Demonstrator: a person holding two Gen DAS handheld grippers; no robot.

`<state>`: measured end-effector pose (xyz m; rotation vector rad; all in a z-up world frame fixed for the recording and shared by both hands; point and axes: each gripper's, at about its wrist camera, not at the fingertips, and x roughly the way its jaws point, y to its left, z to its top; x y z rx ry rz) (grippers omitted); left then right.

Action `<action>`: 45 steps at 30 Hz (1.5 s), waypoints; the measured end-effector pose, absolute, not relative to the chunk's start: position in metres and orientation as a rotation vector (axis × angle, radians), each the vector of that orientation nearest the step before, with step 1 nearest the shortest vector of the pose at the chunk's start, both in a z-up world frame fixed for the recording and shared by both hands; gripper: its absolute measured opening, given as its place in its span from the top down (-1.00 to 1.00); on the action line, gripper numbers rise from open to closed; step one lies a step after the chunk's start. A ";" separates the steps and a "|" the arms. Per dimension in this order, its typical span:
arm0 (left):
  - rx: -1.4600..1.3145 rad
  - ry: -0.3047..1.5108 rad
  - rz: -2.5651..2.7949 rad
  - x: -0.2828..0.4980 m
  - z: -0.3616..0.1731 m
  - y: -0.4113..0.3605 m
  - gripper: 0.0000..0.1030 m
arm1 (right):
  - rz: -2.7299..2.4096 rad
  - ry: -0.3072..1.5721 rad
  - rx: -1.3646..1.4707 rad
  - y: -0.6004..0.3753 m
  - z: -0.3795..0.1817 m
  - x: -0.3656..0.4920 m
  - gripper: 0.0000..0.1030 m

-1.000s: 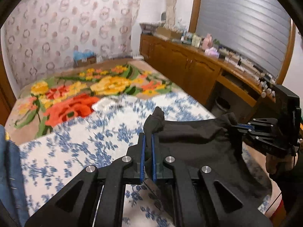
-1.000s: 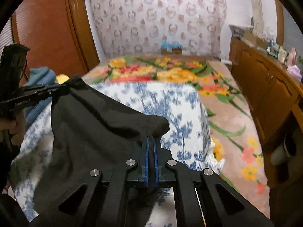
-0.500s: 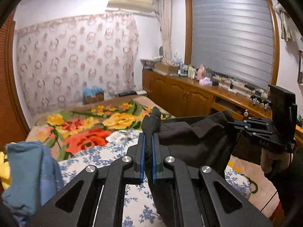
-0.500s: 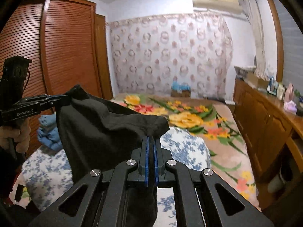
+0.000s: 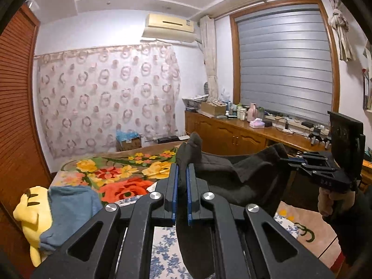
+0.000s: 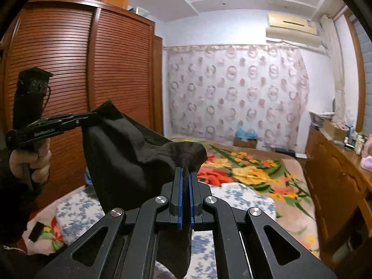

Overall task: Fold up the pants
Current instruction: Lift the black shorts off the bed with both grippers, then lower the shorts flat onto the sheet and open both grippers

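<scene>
- Left gripper (image 5: 181, 174) clamped narrow on one top corner of the black pants (image 5: 232, 176), fabric bunched between the blue pads.
- Right gripper (image 6: 184, 176) pinching the other corner the same way, blue pads nearly closed on cloth.
- Pants stretched between the two and hanging in the air, clear of the bed (image 6: 237, 197) below.
- No fold visible, so probably very early: laying flat, halving and tidying all left to do.
- Further back: blue clothes (image 5: 69, 207) piled at the left, wooden cabinet (image 5: 232, 137) along the window wall.
</scene>
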<state>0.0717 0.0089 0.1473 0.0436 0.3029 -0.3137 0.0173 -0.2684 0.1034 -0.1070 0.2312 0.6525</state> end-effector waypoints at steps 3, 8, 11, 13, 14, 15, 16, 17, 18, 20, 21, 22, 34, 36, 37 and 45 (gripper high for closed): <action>0.036 0.328 -0.285 0.083 0.135 0.018 0.86 | 0.680 0.262 -0.107 -0.270 0.086 0.034 0.92; 0.022 0.455 -0.224 0.144 0.076 0.030 0.86 | 0.684 0.376 -0.120 -0.266 0.048 0.094 0.92; 0.003 0.517 -0.202 0.168 0.047 0.031 0.86 | 0.668 0.436 -0.126 -0.263 0.023 0.135 0.92; 0.004 0.538 -0.187 0.182 0.035 0.032 0.86 | 0.659 0.460 -0.134 -0.264 0.011 0.159 0.92; 0.009 0.546 -0.179 0.190 0.030 0.032 0.86 | 0.656 0.467 -0.140 -0.263 0.008 0.169 0.92; 0.011 0.555 -0.174 0.199 0.026 0.032 0.86 | 0.655 0.473 -0.142 -0.264 0.005 0.178 0.92; 0.011 0.562 -0.173 0.203 0.023 0.032 0.86 | 0.654 0.479 -0.141 -0.265 0.002 0.188 0.92; 0.011 0.570 -0.171 0.210 0.020 0.032 0.86 | 0.651 0.489 -0.138 -0.263 -0.001 0.199 0.92; 0.013 0.577 -0.166 0.217 0.017 0.033 0.86 | 0.648 0.497 -0.137 -0.264 -0.003 0.206 0.92; 0.021 0.589 -0.156 0.228 0.009 0.031 0.86 | 0.637 0.513 -0.141 -0.265 -0.008 0.220 0.92; 0.024 0.599 -0.151 0.236 0.004 0.030 0.86 | 0.632 0.523 -0.142 -0.266 -0.012 0.229 0.92; 0.025 0.606 -0.150 0.241 0.001 0.030 0.86 | 0.629 0.532 -0.143 -0.265 -0.013 0.236 0.92; 0.050 0.776 -0.118 0.297 -0.055 0.022 0.68 | 0.540 0.695 -0.191 -0.207 -0.034 0.312 0.85; 0.056 0.784 -0.124 0.295 -0.059 0.021 0.43 | 0.512 0.712 -0.186 -0.199 -0.029 0.311 0.76; 0.058 0.787 -0.127 0.293 -0.060 0.020 0.34 | 0.505 0.714 -0.180 -0.198 -0.025 0.311 0.76; 0.073 0.807 -0.167 0.296 -0.062 0.013 0.08 | 0.525 0.705 -0.176 -0.185 -0.021 0.308 0.62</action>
